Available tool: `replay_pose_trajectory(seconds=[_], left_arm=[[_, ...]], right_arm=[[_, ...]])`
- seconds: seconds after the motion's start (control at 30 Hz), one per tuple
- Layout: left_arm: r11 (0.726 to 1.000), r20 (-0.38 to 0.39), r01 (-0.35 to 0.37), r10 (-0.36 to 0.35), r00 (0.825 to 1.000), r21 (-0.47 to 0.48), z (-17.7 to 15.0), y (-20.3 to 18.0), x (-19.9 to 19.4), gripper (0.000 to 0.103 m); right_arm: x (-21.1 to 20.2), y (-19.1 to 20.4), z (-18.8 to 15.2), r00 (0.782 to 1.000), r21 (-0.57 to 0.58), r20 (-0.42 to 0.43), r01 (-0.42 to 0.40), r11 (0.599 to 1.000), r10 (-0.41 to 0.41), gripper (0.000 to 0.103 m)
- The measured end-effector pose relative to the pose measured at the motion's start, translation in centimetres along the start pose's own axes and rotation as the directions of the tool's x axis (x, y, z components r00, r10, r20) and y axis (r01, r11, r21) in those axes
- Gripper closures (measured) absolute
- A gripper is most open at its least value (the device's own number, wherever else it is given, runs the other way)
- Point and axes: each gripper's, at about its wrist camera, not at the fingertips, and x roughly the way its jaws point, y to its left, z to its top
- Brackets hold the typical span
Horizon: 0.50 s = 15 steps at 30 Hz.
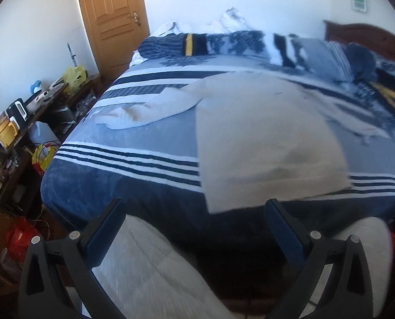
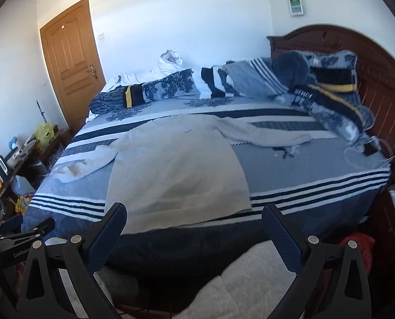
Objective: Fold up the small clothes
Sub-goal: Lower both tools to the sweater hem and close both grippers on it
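Lying flat, sweater [image 2: 176, 164] hem faces both open grippers.

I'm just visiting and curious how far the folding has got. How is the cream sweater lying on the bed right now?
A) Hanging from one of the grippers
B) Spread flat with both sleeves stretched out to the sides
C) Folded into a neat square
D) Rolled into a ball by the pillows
B: the cream sweater lies flat on the bed, sleeves out to both sides, while the left gripper and right gripper are open and hold nothing.

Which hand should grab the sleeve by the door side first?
Probably the left gripper. That sleeve lies on its side of the sweater, toward the door. The right gripper sits nearer the other sleeve. Both are open.
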Motion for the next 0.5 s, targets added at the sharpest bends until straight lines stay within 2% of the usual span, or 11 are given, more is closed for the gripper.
replay_pose_trajectory(seconds=[0.07,0.1,0.17,0.27,0.33,0.37,0.43,0.5], left_arm=[[1.000,-0.085,0.021,-0.020,0.996,0.009,-0.1,0.2,4.0,0.000],[0.999,-0.130,0.046,-0.046,0.990,-0.001,-0.2,0.4,6.2,0.000],[0.999,-0.205,0.038,-0.042,0.978,-0.021,-0.9,1.1,9.4,0.000],[0.999,-0.264,0.012,-0.025,0.964,-0.051,-1.3,1.7,13.7,0.000],[0.994,-0.316,0.041,-0.071,0.946,-0.102,-1.6,2.1,16.2,0.000],[0.992,-0.336,0.049,-0.086,0.938,-0.118,-1.8,2.2,17.3,0.000],[0.990,-0.364,0.062,-0.104,0.925,-0.124,-2.2,2.2,19.0,0.000],[0.988,-0.384,0.074,-0.122,0.915,-0.137,-2.4,2.1,20.5,0.002]], right_arm=[[3.1,-1.5,0.1,1.000,0.001,0.008,-0.010,1.000,0.010,0.000],[5.2,-2.4,0.2,1.000,0.011,-0.014,-0.001,1.000,0.002,0.000],[8.9,-4.1,0.9,0.998,0.020,-0.063,0.024,0.999,-0.023,0.000],[14.1,-7.7,2.2,0.991,0.072,-0.112,0.081,0.994,-0.073,0.004],[18.1,-9.5,2.4,0.985,0.113,-0.165,0.068,0.991,-0.049,0.005],[20.2,-9.9,2.0,0.979,0.146,-0.204,0.041,0.989,-0.010,0.006],[23.4,-11.0,1.5,0.969,0.173,-0.244,0.007,0.985,0.036,0.007],[25.4,-12.4,0.4,0.957,0.126,-0.291,0.051,0.991,-0.012,0.009]])
